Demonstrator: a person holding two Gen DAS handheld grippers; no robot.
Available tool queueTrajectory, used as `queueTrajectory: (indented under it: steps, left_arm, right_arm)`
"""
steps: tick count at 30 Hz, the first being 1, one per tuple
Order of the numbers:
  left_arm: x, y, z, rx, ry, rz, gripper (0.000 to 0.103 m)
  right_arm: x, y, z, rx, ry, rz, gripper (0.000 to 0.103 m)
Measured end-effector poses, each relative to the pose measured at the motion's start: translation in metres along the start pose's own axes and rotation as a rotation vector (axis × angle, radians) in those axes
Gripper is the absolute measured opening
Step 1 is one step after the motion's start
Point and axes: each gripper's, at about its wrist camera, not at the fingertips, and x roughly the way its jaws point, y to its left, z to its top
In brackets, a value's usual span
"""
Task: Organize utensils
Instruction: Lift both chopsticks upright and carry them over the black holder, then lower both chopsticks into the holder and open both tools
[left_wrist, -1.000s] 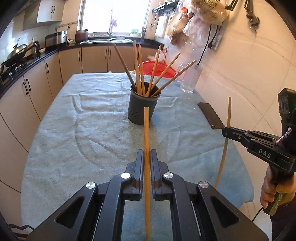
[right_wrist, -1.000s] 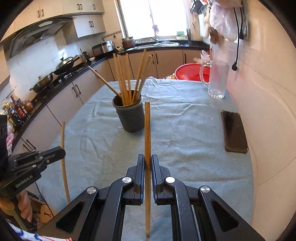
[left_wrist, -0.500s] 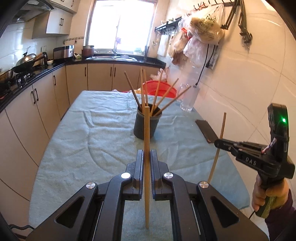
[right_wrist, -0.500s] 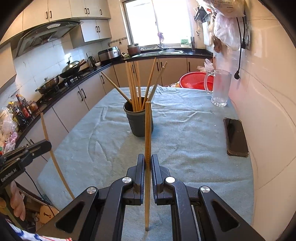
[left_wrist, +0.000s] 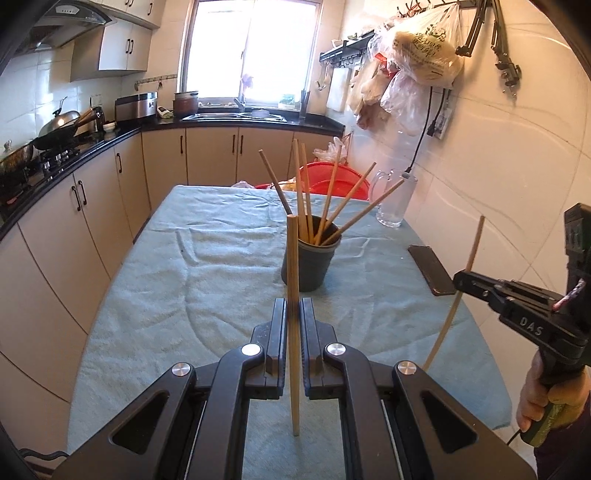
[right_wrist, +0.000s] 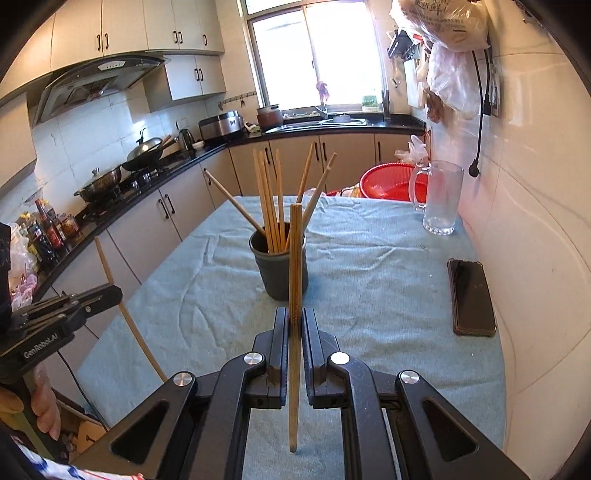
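Observation:
A dark holder cup (left_wrist: 308, 266) with several wooden chopsticks (left_wrist: 325, 206) stands mid-table on the blue cloth; it also shows in the right wrist view (right_wrist: 282, 271). My left gripper (left_wrist: 293, 312) is shut on one upright chopstick (left_wrist: 293, 273), held above the near table edge, short of the cup. My right gripper (right_wrist: 294, 319) is shut on another upright chopstick (right_wrist: 295, 266), also short of the cup. The right gripper shows at the right in the left wrist view (left_wrist: 461, 280); the left gripper shows at the left in the right wrist view (right_wrist: 114, 293).
A black phone (right_wrist: 471, 295) lies near the table's right edge by the tiled wall. A glass mug (right_wrist: 441, 199) and a red basket (right_wrist: 391, 181) are at the far right end. Kitchen cabinets and a stove line the left side.
Both grippers have lifted and tilted up, each keeping its chopstick. The cup now sits lower and a little farther in both views.

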Motion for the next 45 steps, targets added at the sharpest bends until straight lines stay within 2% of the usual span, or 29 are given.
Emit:
queueTrajectory:
  steps: [11,22,29,38,42,45]
  left_arm:
    - [0.015,-0.001,0.013,0.036,0.026,0.034,0.006]
    - [0.022,0.004,0.028,0.048,0.022,0.014,0.006]
    - [0.004,0.011,0.058,0.025,-0.057,-0.045,0.006]
    - [-0.011,0.017,0.119,-0.03,-0.156,-0.147,0.006]
    - [-0.003,0.012,0.144,-0.037,-0.219,-0.125,0.006]
    - [0.011,0.008,0.156,-0.044,-0.237,-0.125,0.006]
  right_arm:
    - [0.006,-0.004,0.021,0.03,-0.038,0.014,0.007]
    - [0.015,-0.005,0.048,0.066,-0.086,0.047,0.007]
    - [0.014,-0.001,0.077,0.077,-0.146,0.061,0.007]
    - [0.016,-0.001,0.123,0.113,-0.249,0.081,0.007]
    - [0.024,0.002,0.142,0.117,-0.312,0.047,0.007]
    - [0.036,0.003,0.151,0.124,-0.326,0.024,0.007]
